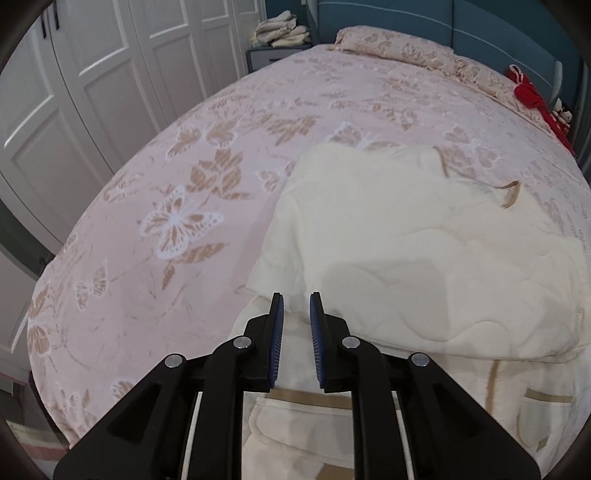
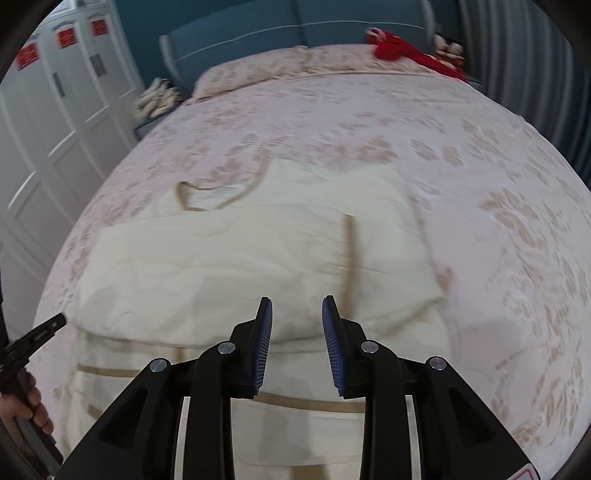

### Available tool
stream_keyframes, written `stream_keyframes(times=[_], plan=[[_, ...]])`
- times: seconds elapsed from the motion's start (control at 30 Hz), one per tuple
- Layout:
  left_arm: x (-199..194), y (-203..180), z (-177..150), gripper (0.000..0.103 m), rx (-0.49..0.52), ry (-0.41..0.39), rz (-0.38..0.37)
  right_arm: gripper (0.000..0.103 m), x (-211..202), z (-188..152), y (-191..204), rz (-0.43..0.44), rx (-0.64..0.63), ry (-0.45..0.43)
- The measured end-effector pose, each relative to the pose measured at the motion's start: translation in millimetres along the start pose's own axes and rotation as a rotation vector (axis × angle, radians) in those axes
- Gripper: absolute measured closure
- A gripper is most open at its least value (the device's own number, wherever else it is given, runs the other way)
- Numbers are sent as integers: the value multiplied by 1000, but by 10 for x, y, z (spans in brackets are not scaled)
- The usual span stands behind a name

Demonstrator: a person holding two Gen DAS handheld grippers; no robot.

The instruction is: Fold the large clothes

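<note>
A large cream quilted garment (image 1: 424,251) with tan trim lies on the bed, its upper part folded over the lower part with the pockets. It fills the middle of the right wrist view (image 2: 240,258). My left gripper (image 1: 296,297) hovers over the fold's left corner, jaws slightly apart, with nothing between the blue pads. My right gripper (image 2: 296,300) hangs above the folded edge near a tan stripe, open wider and holding nothing. At the left edge of the right wrist view a hand (image 2: 26,402) holds the left gripper, one black finger (image 2: 40,332) showing.
The bed wears a pink butterfly-patterned cover (image 1: 177,221). Pillows (image 1: 399,48) lie at the blue headboard, and a red item (image 2: 402,50) lies at the far right corner. White wardrobe doors (image 1: 74,92) stand on the left. Folded cloth (image 1: 280,33) is piled on a nightstand.
</note>
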State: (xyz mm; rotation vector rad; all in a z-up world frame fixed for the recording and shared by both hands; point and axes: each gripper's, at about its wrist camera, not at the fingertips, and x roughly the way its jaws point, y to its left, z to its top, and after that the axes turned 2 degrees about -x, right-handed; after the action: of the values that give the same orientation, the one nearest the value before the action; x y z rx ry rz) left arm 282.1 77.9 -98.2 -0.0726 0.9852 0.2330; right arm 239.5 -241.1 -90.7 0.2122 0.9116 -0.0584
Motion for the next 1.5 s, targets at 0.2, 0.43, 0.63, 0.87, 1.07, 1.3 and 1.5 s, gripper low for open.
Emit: stream_keyframes(times=[0.2,0.43,0.63,0.87,1.07,1.3,1.5], plan=[[-117,-140,117,88,34,-42,-8,77,97,57,458,59,-83,6],[237,-321,158,88,73,-20,19,79,494,34,745,60,-145,64],[639,-381,38,88,89,38,40,83,882,-117,704,32,-154,142],[789,-489,-142,89,144,-2,87,84,1051,-276,691,32,-168,139],[830,-466,-184,89,135,-24,75,84,1069,-336,626,59,-148,112],[562,-198,-31,88,80,-20,-55,79,813,-221,570,58,-167,138],[398,-85,692,78,36,-95,-97,75,564,354,588,90,-122,54]])
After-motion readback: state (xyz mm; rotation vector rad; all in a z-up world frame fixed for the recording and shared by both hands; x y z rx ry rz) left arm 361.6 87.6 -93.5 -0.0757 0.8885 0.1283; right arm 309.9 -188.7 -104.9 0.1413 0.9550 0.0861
